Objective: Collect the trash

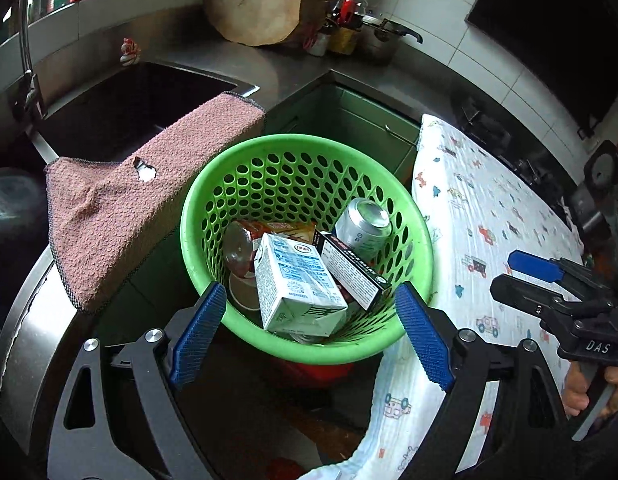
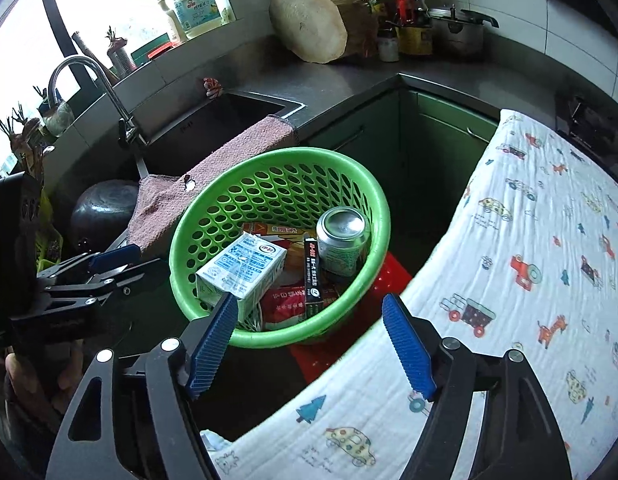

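A green perforated basket [image 1: 413, 216] [image 2: 277, 160] stands low between the counter and a cloth-covered table. In it lie a white milk carton [image 1: 293, 280] [image 2: 245, 264], a silver can [image 1: 363, 226] [image 2: 343, 240], a long black box [image 1: 355, 270] [image 2: 312, 276] and red-printed packaging [image 2: 285, 304]. My left gripper [image 1: 309, 288] hovers over the basket's near rim, open, with nothing between its blue pads. My right gripper [image 2: 309, 299] is also open and empty above the near rim. Each gripper shows in the other's view, the right one [image 1: 505, 272] at the right and the left one [image 2: 113, 262] at the left.
A pink towel [image 1: 121, 216] [image 2: 213, 168] drapes over the sink [image 1: 121, 108] edge beside the basket. The table with a car-print cloth [image 1: 485, 216] [image 2: 529, 260] is on the right. A red stool [image 2: 385, 280] sits under the basket. A round chopping board [image 2: 309, 24], bottles and a pot stand at the back.
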`<state>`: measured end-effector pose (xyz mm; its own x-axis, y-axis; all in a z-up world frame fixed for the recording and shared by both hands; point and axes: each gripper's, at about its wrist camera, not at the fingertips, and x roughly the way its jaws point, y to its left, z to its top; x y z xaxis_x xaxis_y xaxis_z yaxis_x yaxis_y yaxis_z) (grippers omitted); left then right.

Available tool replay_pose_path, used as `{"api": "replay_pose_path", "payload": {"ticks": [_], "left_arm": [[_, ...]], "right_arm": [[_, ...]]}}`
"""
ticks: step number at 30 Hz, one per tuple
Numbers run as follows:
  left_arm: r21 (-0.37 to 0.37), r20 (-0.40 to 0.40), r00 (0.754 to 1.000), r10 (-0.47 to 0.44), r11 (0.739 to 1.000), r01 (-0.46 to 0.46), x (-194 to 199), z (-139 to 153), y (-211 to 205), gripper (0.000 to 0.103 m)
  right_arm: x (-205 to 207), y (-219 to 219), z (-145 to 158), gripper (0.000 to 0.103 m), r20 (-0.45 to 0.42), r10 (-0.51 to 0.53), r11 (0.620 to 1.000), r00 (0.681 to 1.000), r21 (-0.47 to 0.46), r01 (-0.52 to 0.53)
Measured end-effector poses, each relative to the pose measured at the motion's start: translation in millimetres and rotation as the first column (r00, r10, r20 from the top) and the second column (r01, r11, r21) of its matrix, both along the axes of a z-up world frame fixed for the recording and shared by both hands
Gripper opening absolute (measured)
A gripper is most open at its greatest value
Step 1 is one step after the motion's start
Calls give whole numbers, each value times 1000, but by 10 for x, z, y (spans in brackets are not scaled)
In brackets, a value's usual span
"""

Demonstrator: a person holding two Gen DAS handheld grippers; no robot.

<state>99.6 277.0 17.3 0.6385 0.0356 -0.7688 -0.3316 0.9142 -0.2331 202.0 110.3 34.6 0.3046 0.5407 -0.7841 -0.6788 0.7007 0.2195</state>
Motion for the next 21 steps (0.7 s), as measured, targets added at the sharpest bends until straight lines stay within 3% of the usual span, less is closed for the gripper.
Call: {"api": "replay_pose_path", "payload": {"ticks": [9,14,17,21], "left_arm": [[213,87,996,3,977,-22,-271,306,-600,98],[281,114,993,-10,959,-23,-395,348,-918,98],[302,108,994,-4,953,-29,-447,320,-1068,98],[264,122,992,-11,964,-22,-537,287,-1221,98]], "right_arm": [[-372,-585,106,88,96,-64,998,993,12,64],[-573,-874,95,92,137,-101,995,985,25,99],[-684,-1029,60,92,159,-123,992,980,18,121],[-867,-1229,23,93,209,-151,988,966,7,153]]}}
